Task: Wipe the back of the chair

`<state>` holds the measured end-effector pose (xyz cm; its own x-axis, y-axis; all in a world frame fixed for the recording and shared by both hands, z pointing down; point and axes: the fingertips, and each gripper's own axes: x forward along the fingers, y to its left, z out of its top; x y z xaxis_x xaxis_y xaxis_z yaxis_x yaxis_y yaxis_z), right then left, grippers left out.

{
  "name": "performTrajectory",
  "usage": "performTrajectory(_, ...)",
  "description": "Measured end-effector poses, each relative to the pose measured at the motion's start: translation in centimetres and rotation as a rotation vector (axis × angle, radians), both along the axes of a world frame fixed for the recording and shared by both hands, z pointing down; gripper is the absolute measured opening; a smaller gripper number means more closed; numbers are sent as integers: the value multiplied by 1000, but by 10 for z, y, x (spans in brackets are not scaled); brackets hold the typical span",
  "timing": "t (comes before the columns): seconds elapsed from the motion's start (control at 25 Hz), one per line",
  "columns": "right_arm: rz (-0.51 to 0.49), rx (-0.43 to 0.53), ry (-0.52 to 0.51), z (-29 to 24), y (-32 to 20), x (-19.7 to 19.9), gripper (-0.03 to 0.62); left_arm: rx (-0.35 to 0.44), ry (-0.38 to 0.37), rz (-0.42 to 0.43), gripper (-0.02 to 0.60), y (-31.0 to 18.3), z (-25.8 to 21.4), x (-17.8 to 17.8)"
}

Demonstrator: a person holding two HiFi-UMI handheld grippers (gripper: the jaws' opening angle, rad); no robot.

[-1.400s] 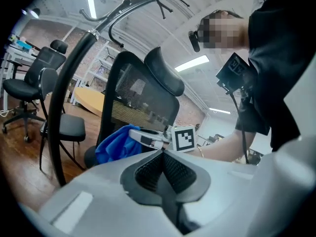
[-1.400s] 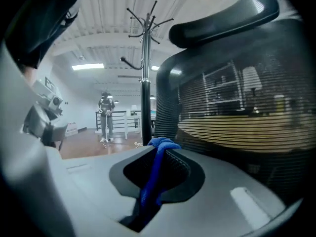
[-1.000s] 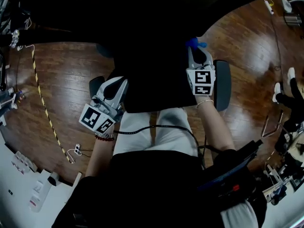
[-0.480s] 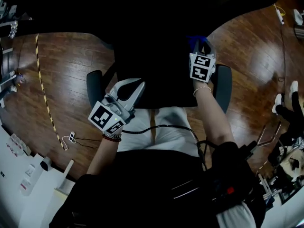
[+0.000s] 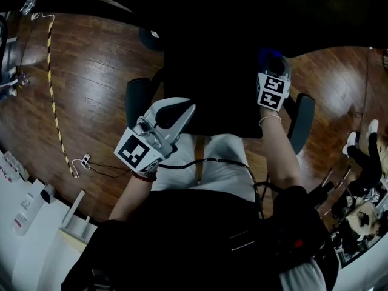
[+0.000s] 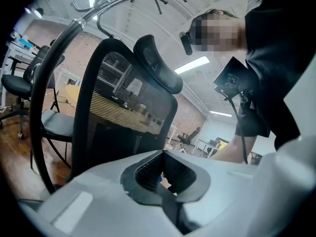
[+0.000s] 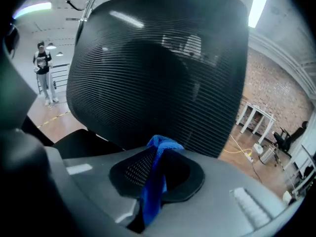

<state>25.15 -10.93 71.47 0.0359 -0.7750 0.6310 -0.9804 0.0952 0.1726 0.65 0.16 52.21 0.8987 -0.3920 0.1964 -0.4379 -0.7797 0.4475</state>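
Note:
A black mesh office chair [image 5: 212, 96] stands in front of me, its backrest seen from above in the head view. My right gripper [image 5: 271, 58] is at the backrest's right side, shut on a blue cloth [image 5: 268, 54]. In the right gripper view the blue cloth [image 7: 157, 174] is pinched between the jaws of my right gripper [image 7: 160, 151], close to the mesh back [image 7: 158, 68]. My left gripper [image 5: 183, 110] is at the backrest's left edge. In the left gripper view my left gripper [image 6: 162, 154] has its jaws together with nothing in them, and the mesh back and headrest [image 6: 126, 100] rise just beyond.
Both armrests stick out, one at the left [image 5: 136, 100] and one at the right [image 5: 301, 123]. Yellow-black tape [image 5: 51, 83] and a plug with cable [image 5: 85, 160] lie on the wood floor. A person [image 7: 43, 68] stands far off; another chair [image 6: 19, 85] and white tables [image 7: 256, 115] lie beyond.
My right gripper with the cloth has moved farther along the chair back, away from me. My left gripper has shifted right, toward the backrest. The head view has swung.

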Motion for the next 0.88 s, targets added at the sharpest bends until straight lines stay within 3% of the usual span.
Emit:
performTrajectory(0.16, -186, 5, 40, 1, -19, -75, 34, 35, -8, 7, 5, -9, -1, -21)
performTrajectory(0.4, -344, -4, 98, 13, -33, -165, 34, 65, -65, 48, 5, -7, 0, -65)
performTrajectory(0.6, -594, -15, 103, 24, -33, -264, 34, 50, -57, -9, 5, -15, 2, -112)
performTrajectory(0.8, -716, 0, 99, 25, -31, -329, 34, 52, -54, -47, 5, -17, -1, -143)
performTrajectory(0.88, -719, -7, 81, 26, -33, -347, 34, 50, -56, -62, 5, -16, 0, -155)
